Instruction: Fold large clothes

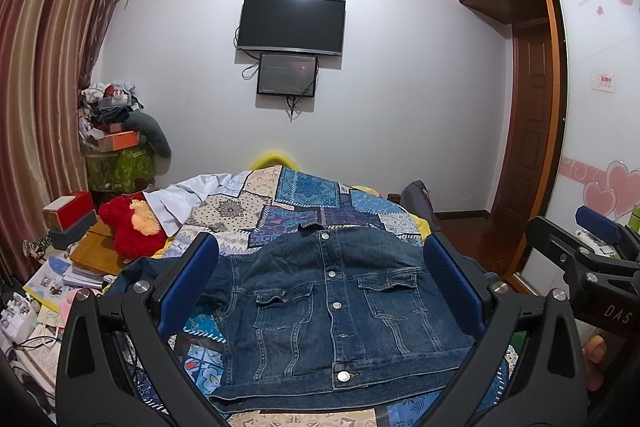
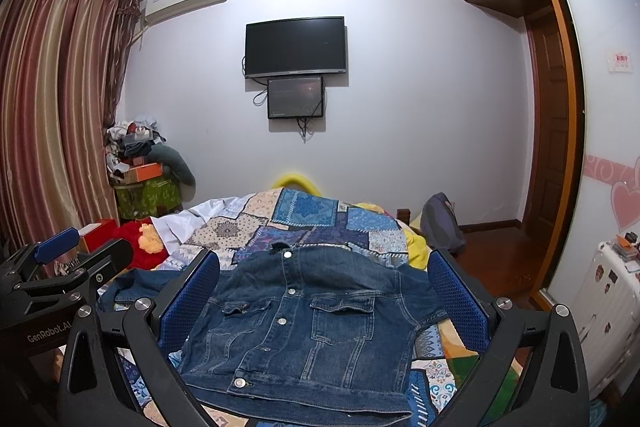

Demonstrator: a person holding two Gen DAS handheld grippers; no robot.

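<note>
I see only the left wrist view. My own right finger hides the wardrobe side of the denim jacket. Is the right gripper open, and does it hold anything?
Observer: The right gripper is open and holds nothing. The denim jacket shows between its fingers and is not gripped.
Operator: How does the jacket lie on the wardrobe side?
Observer: Its shoulder and side lie flat on the patchwork quilt. I see no sleeve spread out on that side.
Operator: Is there something beside the bed on that side?
Observer: Yes, a white suitcase with stickers stands there.
</note>
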